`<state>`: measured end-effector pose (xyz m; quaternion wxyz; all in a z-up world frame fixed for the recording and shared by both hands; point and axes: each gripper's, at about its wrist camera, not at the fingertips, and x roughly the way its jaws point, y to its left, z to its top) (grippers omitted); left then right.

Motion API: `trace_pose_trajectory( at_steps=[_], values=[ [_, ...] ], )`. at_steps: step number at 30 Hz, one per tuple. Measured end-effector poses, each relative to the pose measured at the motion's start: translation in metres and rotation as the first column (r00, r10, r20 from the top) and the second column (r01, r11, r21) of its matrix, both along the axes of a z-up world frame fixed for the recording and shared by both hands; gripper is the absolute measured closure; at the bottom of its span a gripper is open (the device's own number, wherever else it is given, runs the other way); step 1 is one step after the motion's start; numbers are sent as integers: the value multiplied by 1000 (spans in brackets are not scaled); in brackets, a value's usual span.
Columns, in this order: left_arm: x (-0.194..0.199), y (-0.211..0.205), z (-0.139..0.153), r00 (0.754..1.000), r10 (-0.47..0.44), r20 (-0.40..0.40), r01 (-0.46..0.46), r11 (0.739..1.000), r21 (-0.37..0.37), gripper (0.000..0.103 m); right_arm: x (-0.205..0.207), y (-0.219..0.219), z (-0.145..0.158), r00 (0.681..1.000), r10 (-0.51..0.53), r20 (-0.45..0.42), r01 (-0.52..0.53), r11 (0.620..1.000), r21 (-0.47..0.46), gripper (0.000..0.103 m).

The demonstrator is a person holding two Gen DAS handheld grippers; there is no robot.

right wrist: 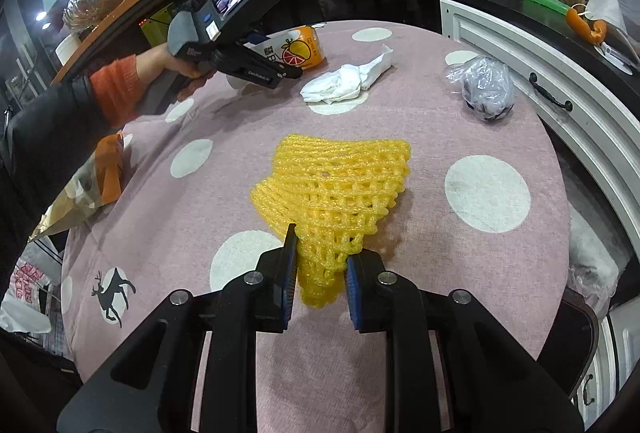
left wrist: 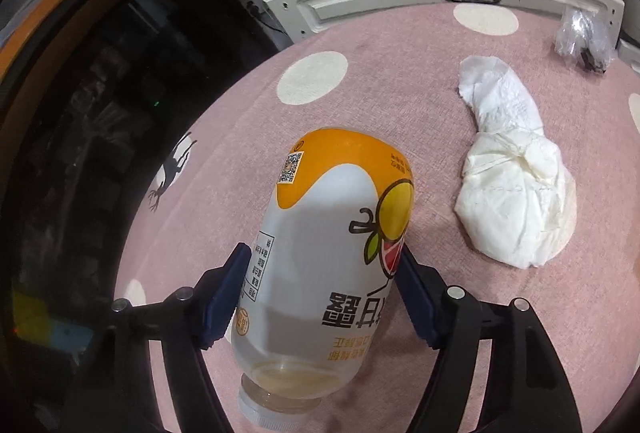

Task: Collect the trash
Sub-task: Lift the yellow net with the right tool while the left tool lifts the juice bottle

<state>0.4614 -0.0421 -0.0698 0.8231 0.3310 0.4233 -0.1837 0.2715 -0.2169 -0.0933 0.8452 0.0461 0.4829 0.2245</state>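
My left gripper (left wrist: 324, 265) is shut on an orange-and-white plastic drink bottle (left wrist: 320, 253), cap toward the camera, over the pink dotted tablecloth (left wrist: 360, 73). A crumpled white tissue (left wrist: 516, 185) lies to its right. In the right wrist view the left gripper (right wrist: 294, 73) holds the same bottle (right wrist: 298, 47) at the table's far side. My right gripper (right wrist: 320, 257) is shut on the narrow end of a yellow foam net sleeve (right wrist: 340, 189), which spreads out on the cloth ahead.
A clear bag with dark contents (right wrist: 488, 89) lies at the far right beside the white tissue (right wrist: 348, 81). An orange snack bag (right wrist: 88, 185) sits at the left edge. A white cabinet (right wrist: 540, 73) stands to the right, and a plastic bag (right wrist: 24, 293) hangs below left.
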Motion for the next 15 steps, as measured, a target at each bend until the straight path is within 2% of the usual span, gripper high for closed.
trace_pose_trajectory(
  at_steps=[7, 13, 15],
  values=[
    [-42, 7, 11, 996, 48, 77, -37, 991, -126, 34, -19, -11, 5, 999, -31, 15, 31, 999, 10, 81],
    [-89, 14, 35, 988, 98, 122, -64, 964, -260, 39, -38, -17, 13, 999, -37, 31, 36, 999, 24, 81],
    [-102, 14, 40, 985, 113, 134, -73, 959, -272, 40, -45, -18, 15, 999, -39, 34, 38, 999, 28, 81]
  ],
)
